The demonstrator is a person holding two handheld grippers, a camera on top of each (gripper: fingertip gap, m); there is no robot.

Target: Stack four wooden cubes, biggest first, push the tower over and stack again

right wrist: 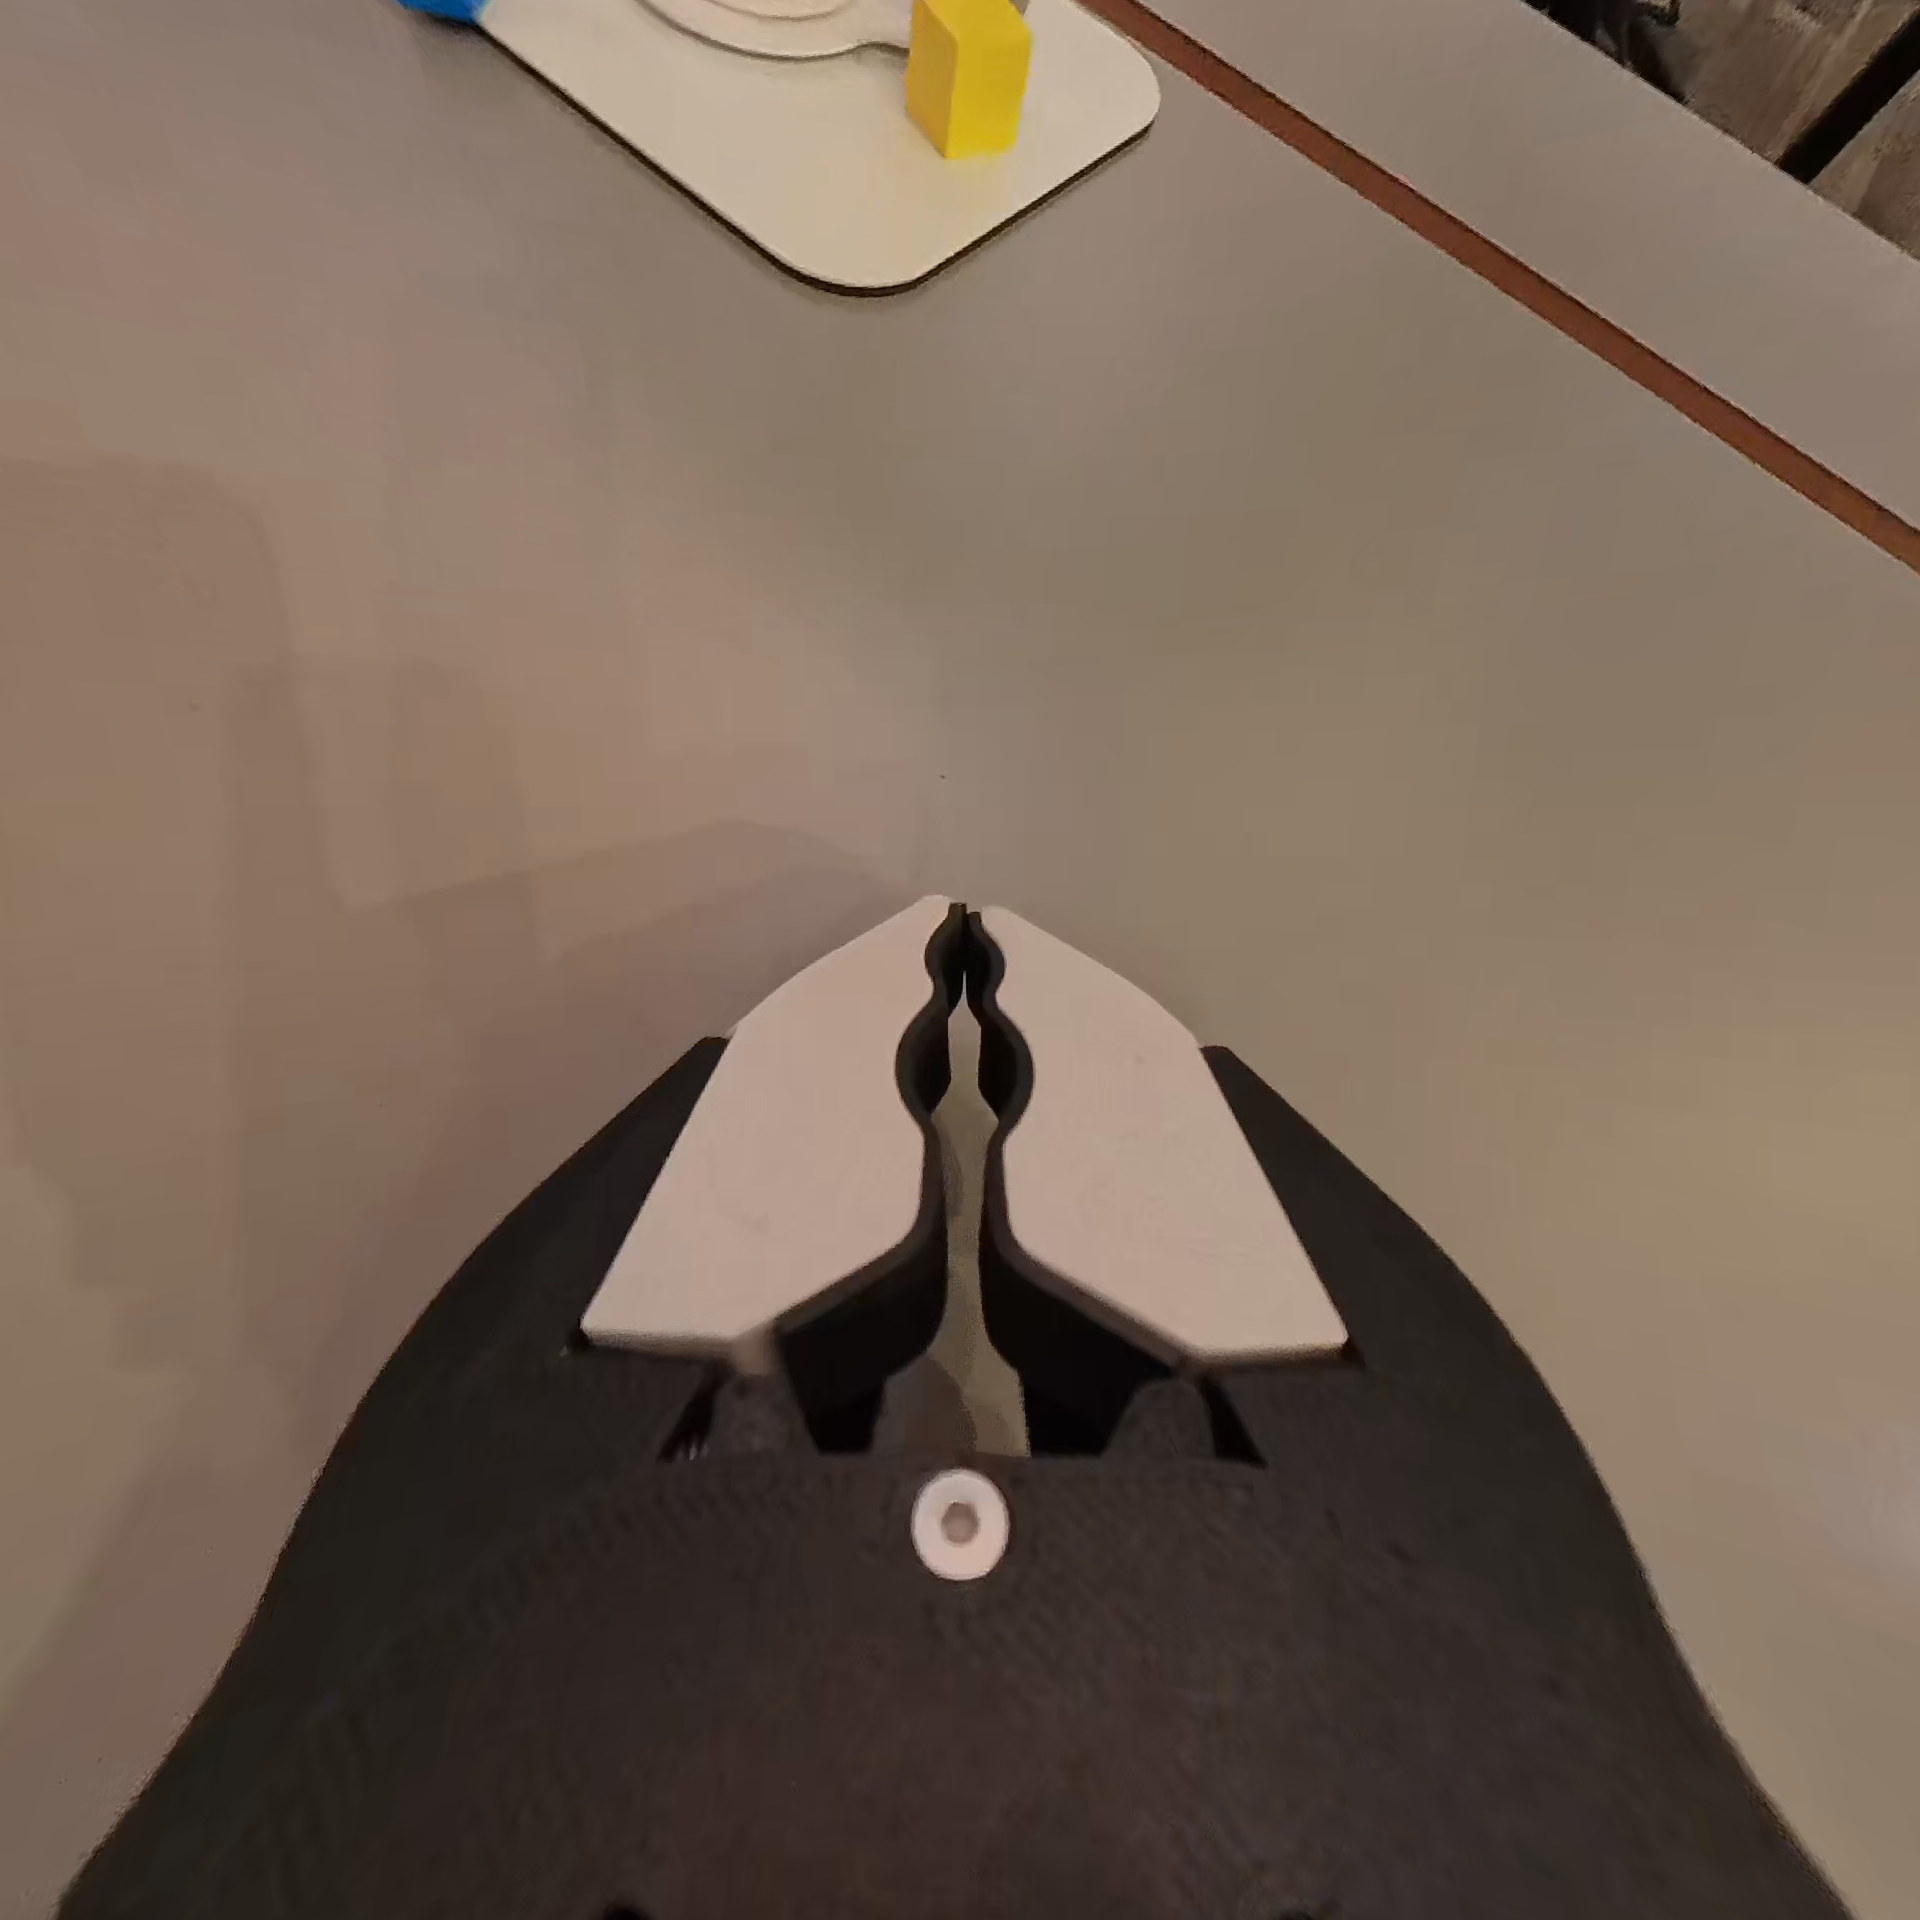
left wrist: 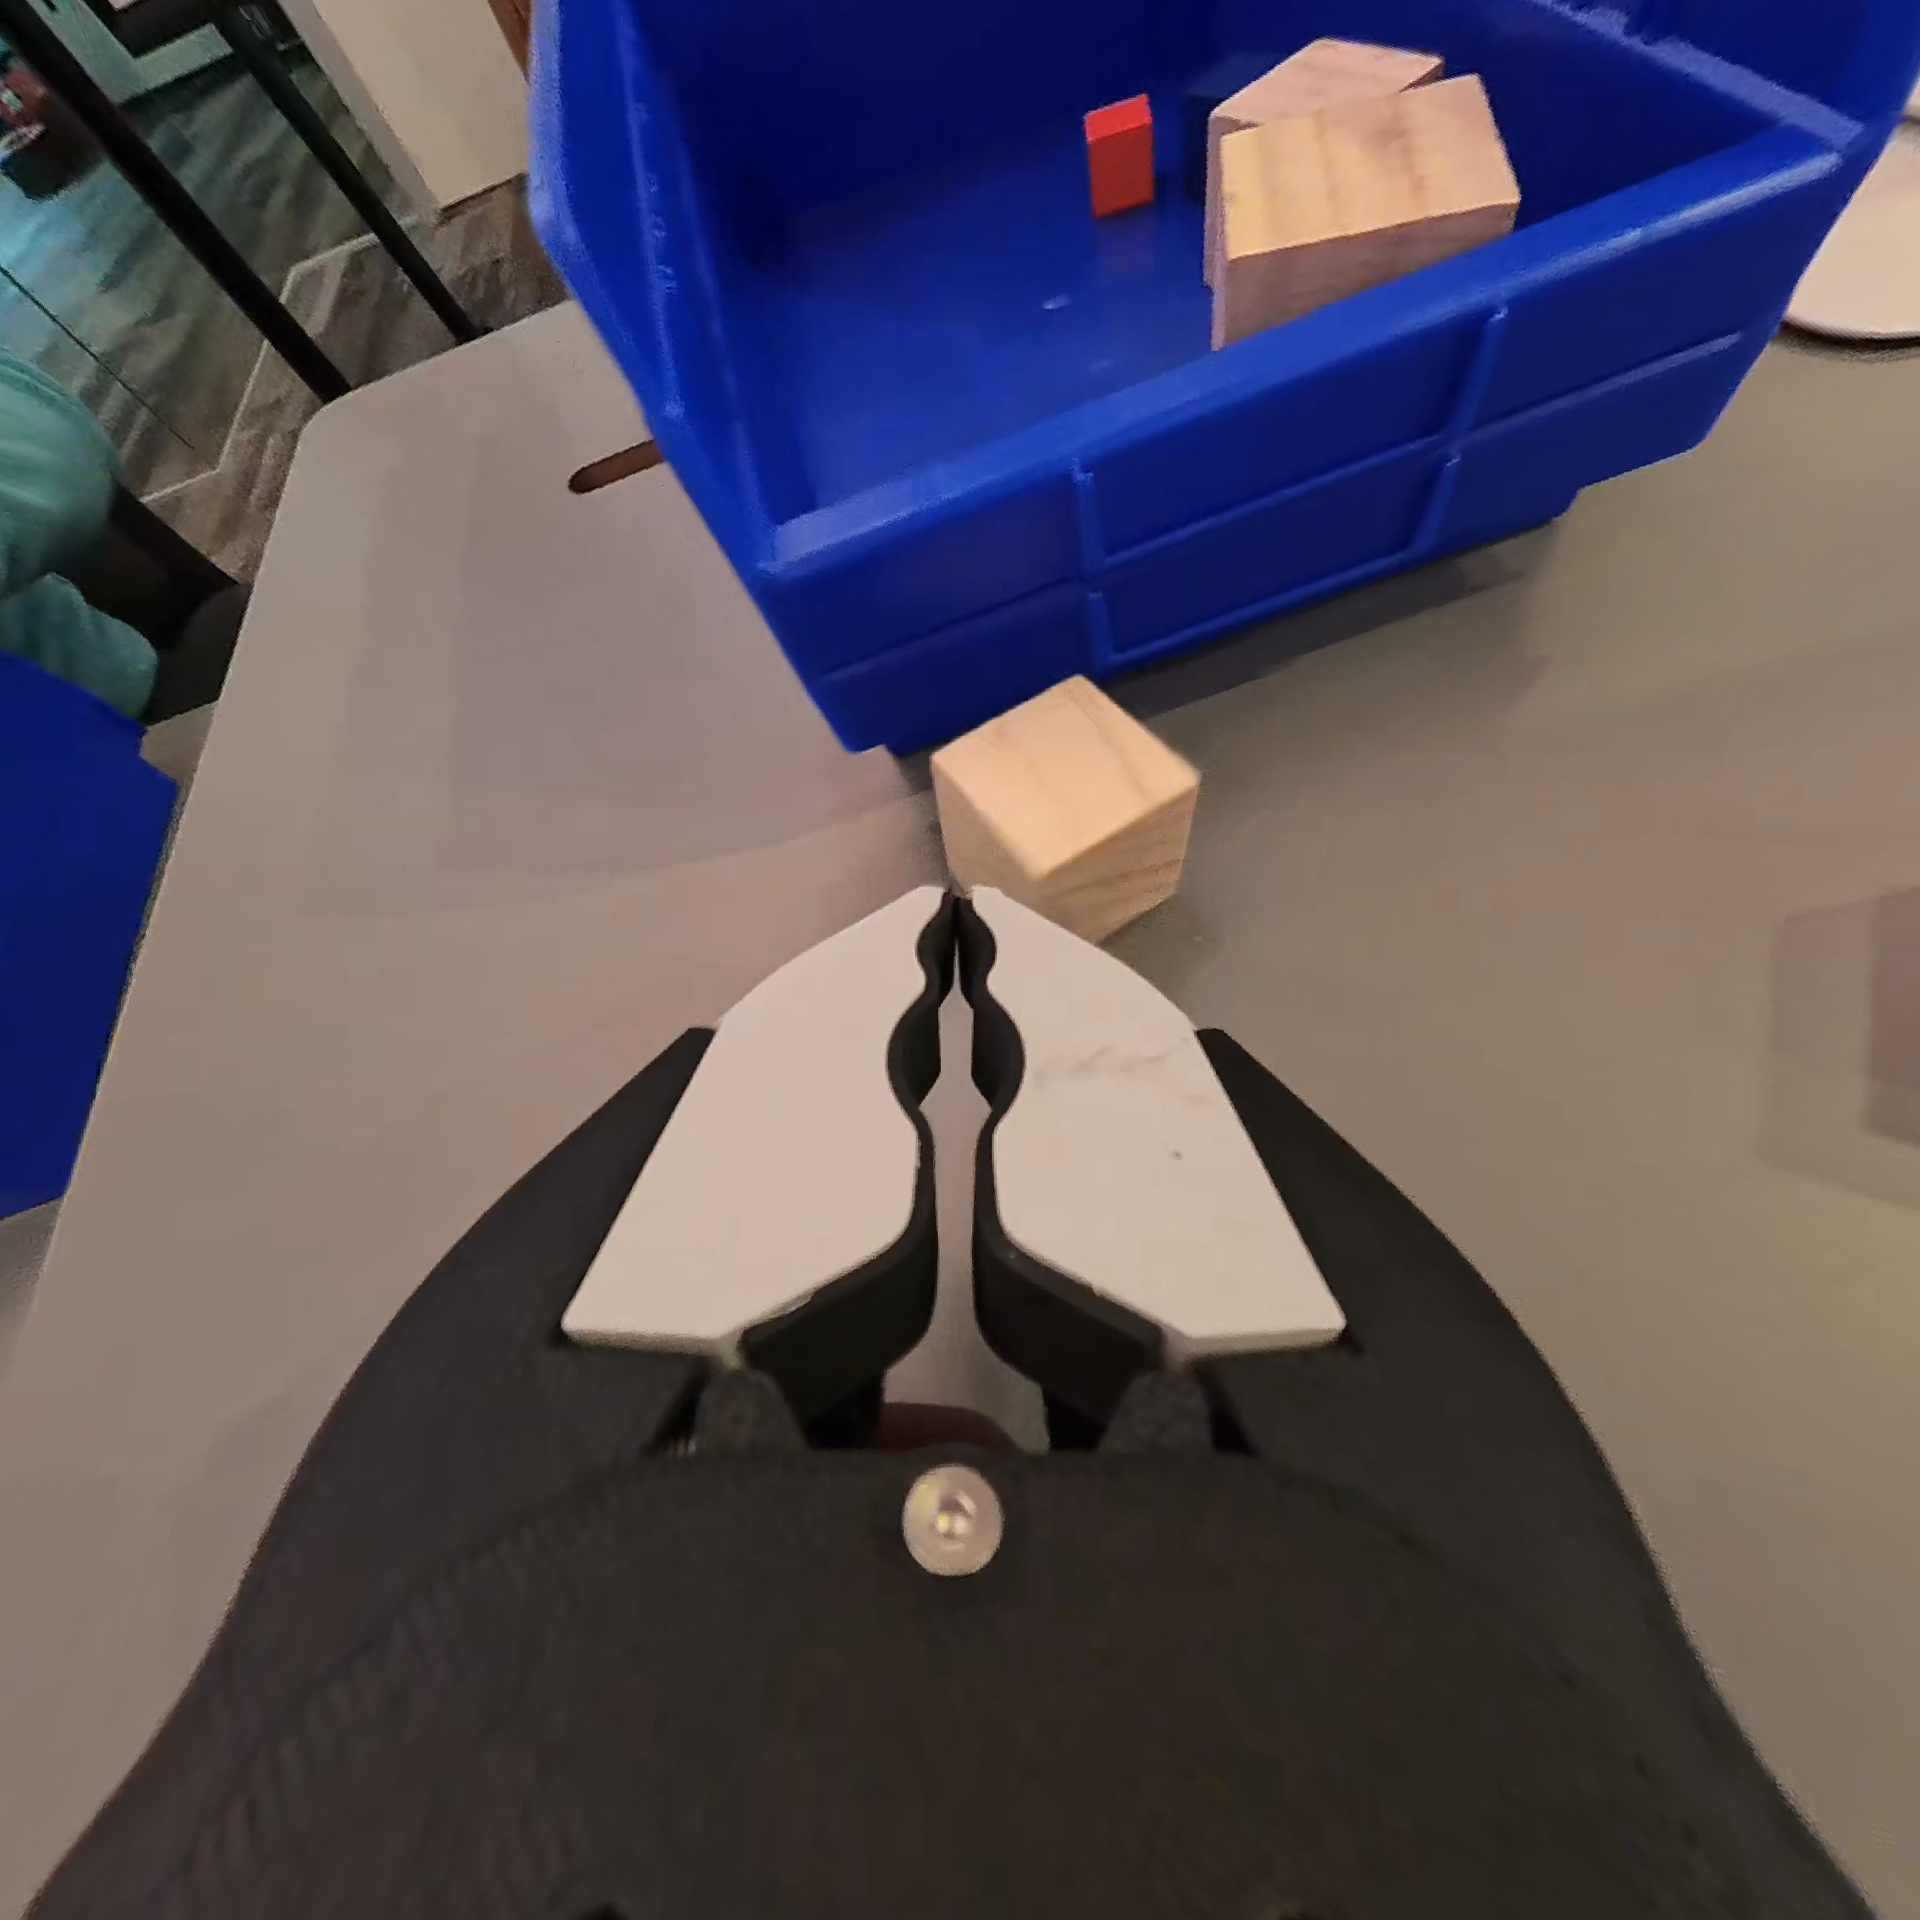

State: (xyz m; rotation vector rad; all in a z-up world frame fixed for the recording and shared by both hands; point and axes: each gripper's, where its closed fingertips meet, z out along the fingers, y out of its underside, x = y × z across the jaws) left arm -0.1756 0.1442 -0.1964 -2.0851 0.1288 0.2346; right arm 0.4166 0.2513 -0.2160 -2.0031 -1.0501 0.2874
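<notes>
In the left wrist view a small pale wooden cube (left wrist: pixel 1065 805) sits on the grey table (left wrist: pixel 468 831) just in front of a blue bin (left wrist: pixel 1247 540). Inside the bin a large wooden cube (left wrist: pixel 1361 208) leans at the back right, with another wooden cube (left wrist: pixel 1330 78) behind it. My left gripper (left wrist: pixel 956 902) is shut and empty, its tips just short of the small cube. My right gripper (right wrist: pixel 961 912) is shut and empty above bare table (right wrist: pixel 935 571); no cubes show in its view.
A small red block (left wrist: pixel 1120 156) and a dark blue block (left wrist: pixel 1210 104) stand in the bin. A white mat (right wrist: pixel 862 177) with a yellow block (right wrist: pixel 971 73) lies far ahead of the right gripper. The table's brown edge (right wrist: pixel 1558 301) runs on the right. A second blue bin (left wrist: pixel 62 935) sits at far left. My right fingertips sit around 60 cm from my left ones. The large wooden cube (left wrist: pixel 1361 208) is closer to my left gripper, around 15 cm from its tips; the right tips are 50 cm off.
</notes>
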